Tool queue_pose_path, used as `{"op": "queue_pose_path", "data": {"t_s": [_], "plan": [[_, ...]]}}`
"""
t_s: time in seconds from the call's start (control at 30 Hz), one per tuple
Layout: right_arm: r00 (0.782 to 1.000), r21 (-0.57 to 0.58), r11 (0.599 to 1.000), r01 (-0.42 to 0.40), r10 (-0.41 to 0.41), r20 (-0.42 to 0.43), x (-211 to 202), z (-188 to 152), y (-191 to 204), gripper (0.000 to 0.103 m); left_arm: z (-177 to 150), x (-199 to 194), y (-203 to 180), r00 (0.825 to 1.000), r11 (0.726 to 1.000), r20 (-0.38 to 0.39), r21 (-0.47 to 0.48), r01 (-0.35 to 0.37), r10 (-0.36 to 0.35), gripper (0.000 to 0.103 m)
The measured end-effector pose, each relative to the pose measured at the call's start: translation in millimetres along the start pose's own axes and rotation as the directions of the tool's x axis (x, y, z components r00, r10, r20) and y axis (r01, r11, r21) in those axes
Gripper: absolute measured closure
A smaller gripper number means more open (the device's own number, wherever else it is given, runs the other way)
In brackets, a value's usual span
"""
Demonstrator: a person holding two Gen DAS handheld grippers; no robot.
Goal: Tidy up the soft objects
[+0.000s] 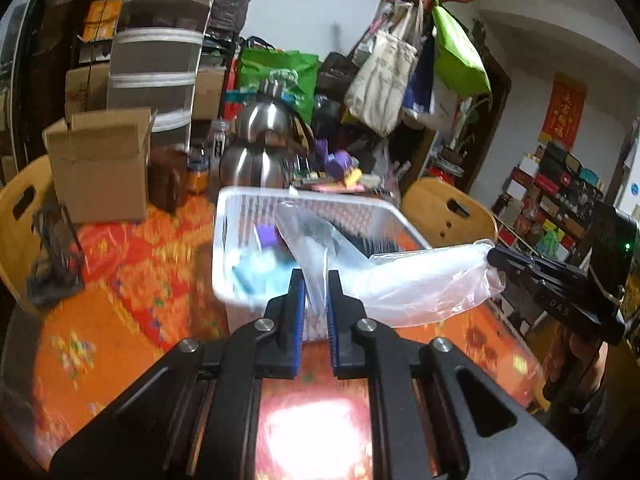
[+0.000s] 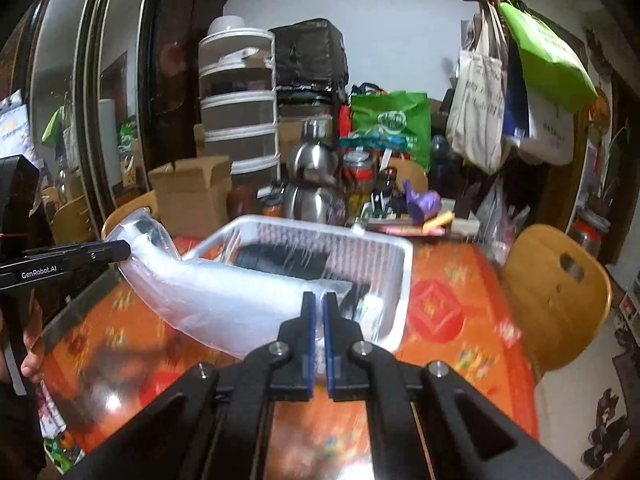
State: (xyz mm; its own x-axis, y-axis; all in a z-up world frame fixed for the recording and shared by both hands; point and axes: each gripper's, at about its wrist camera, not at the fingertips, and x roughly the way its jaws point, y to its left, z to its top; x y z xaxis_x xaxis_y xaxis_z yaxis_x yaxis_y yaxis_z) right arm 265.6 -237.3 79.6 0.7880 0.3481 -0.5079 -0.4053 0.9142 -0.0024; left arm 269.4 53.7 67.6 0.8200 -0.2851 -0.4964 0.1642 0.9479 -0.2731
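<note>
Left wrist view: the left tool is clamped on a clear plastic bag, stretched above the white basket; a cardboard box and steel kettles crowd the desk behind.

Right wrist view: the right tool pinches the same bag's other edge over the basket's near wall; a wooden chair stands right.

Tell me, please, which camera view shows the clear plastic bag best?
The right wrist view: there the clear plastic bag stretches nearly whole between both grippers, in front of the white basket. In the left wrist view the bag is partly behind the left gripper fingers and more blurred.
</note>
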Motion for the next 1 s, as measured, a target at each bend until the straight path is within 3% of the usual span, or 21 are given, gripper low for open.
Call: {"op": "queue_pose_path", "data": {"t_s": [0.2, 0.33, 0.5, 0.67, 0.73, 0.77, 0.8, 0.87, 1.0], "plan": [[0.998, -0.006, 0.998, 0.062, -0.062, 0.010, 40.9, 56.6, -20.8, 0.101, 77.3, 45.5, -3.5, 0.998, 0.998, -0.013, 0.006, -0.057, 0.057, 0.094], [0.994, -0.020, 0.994, 0.105, -0.106, -0.035, 84.8, 79.3, -32.7, 0.101, 107.3, 86.6, 1.2, 0.993, 0.995, -0.057, -0.009, -0.103, 0.103, 0.094], [0.991, -0.032, 0.993, 0.116, -0.118, -0.068, 119.9, 80.7, -41.8, 0.101, 116.9, 141.5, 13.1, 0.978, 0.984, -0.125, -0.028, -0.174, 0.169, 0.094], [0.989, -0.043, 0.993, 0.112, -0.115, -0.094, 141.0, 68.1, -44.3, 0.100, 106.3, 168.6, 16.4, 0.972, 0.982, -0.149, -0.026, -0.190, 0.184, 0.093], [0.990, -0.021, 0.994, 0.108, -0.109, -0.087, 145.0, 64.5, -48.6, 0.099, 100.8, 174.9, 13.4, 0.967, 0.979, -0.151, 0.006, -0.205, 0.204, 0.087], [0.991, -0.008, 0.995, 0.097, -0.097, -0.088, 146.0, 62.9, -50.8, 0.091, 97.4, 177.0, 12.3, 0.965, 0.977, -0.154, 0.019, -0.214, 0.214, 0.070], [0.991, 0.002, 0.996, 0.088, -0.087, -0.098, 147.7, 61.2, -53.4, 0.068, 94.6, 179.6, 11.2, 0.962, 0.975, -0.158, 0.029, -0.221, 0.223, 0.044], [0.990, 0.004, 0.996, 0.088, -0.087, -0.113, 152.5, 56.2, -55.1, 0.034, 89.8, 178.6, 10.8, 0.961, 0.971, -0.134, 0.033, -0.238, 0.240, 0.017], [0.989, 0.020, 0.997, 0.074, -0.071, -0.132, 155.5, 49.0, -57.8, 0.030, 85.6, 177.6, 8.2, 0.961, 0.969, -0.123, 0.051, -0.243, 0.248, 0.014]]}}
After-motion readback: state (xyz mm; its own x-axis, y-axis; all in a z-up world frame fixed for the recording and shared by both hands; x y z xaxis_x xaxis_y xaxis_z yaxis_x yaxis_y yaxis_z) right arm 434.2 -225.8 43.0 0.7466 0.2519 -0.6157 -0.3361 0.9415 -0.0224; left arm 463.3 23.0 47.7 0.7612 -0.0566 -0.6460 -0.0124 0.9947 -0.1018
